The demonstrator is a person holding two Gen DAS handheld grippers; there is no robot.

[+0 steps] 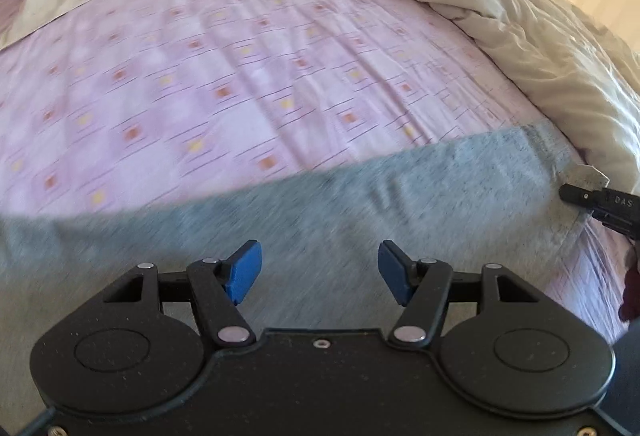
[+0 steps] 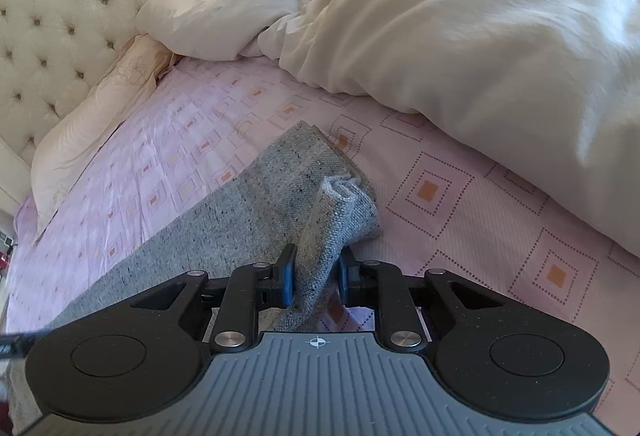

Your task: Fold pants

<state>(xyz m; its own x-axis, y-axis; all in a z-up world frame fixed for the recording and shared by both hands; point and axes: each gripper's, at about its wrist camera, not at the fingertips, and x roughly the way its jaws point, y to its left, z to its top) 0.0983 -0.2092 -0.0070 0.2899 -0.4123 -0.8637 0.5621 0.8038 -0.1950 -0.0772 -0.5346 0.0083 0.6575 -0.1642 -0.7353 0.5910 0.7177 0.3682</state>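
Note:
Grey knit pants (image 1: 360,204) lie stretched across the pink patterned bed sheet (image 1: 200,76). My left gripper (image 1: 320,272) is open and empty, hovering just above the grey fabric; this view is blurred. In the right wrist view my right gripper (image 2: 316,276) is shut on a bunched end of the pants (image 2: 280,188), and the fabric rises in a fold between the blue pads (image 2: 286,276). The right gripper also shows at the right edge of the left wrist view (image 1: 596,196), at the pants' end.
A rumpled cream duvet (image 2: 460,36) lies along the far side of the sheet (image 2: 160,156), close to the pants' end. A pillow (image 2: 88,124) and a tufted headboard (image 2: 60,4) are at the left. The duvet also shows in the left wrist view (image 1: 500,16).

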